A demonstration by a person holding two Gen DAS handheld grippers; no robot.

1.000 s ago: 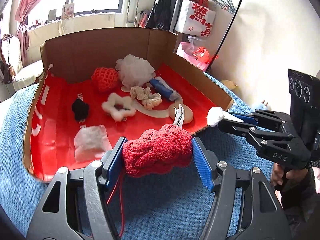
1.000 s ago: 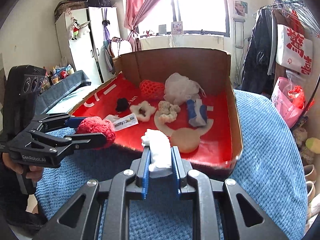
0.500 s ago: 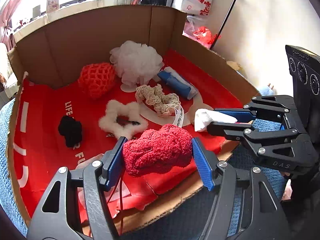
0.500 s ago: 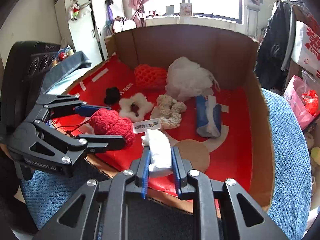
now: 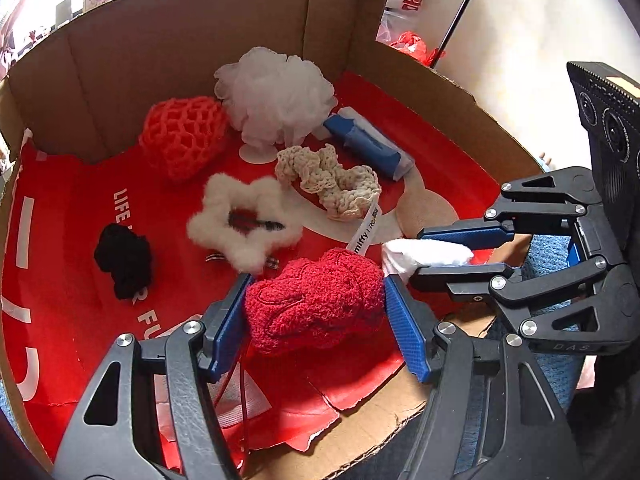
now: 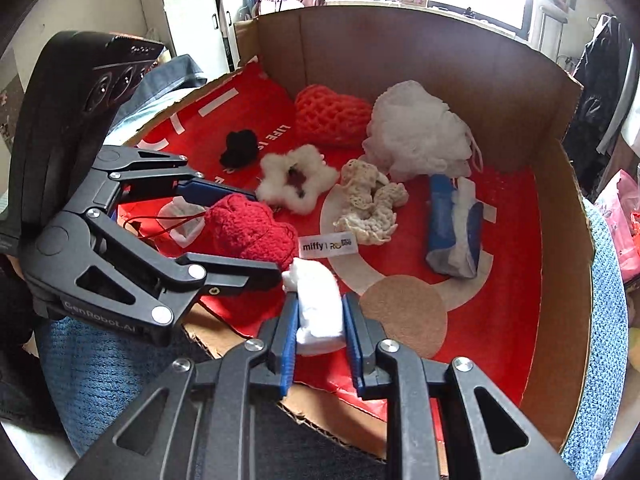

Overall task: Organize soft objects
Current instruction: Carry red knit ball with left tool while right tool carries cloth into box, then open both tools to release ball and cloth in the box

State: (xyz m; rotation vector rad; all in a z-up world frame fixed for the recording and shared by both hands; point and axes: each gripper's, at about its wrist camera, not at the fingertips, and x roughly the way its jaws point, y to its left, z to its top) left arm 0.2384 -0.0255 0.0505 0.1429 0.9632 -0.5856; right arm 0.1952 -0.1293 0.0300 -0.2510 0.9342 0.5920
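My left gripper (image 5: 316, 312) is shut on a fuzzy dark-red plush (image 5: 316, 308) with a white "miffy" tag (image 6: 326, 245), held over the front of the red-lined cardboard box (image 5: 192, 28). In the right wrist view the same plush (image 6: 248, 232) sits between the left gripper's fingers (image 6: 224, 272). My right gripper (image 6: 320, 312) is shut on a small white soft wad (image 6: 320, 304), just right of the plush and nearly touching it. That wad (image 5: 424, 254) shows in the left wrist view too.
On the box floor lie a white mesh pouf (image 5: 276, 96), an orange net ball (image 5: 182, 140), a cream scrunchie (image 5: 328, 180), a white fluffy star ring (image 5: 244, 224), a black pompom (image 5: 124, 260), a blue-and-white pack (image 5: 368, 144) and a tan round pad (image 6: 404, 316). Blue blanket (image 6: 604, 320) surrounds the box.
Both grippers have moved forward and down, from the blue blanket in front of the box to over its front edge and red floor, each keeping its object.
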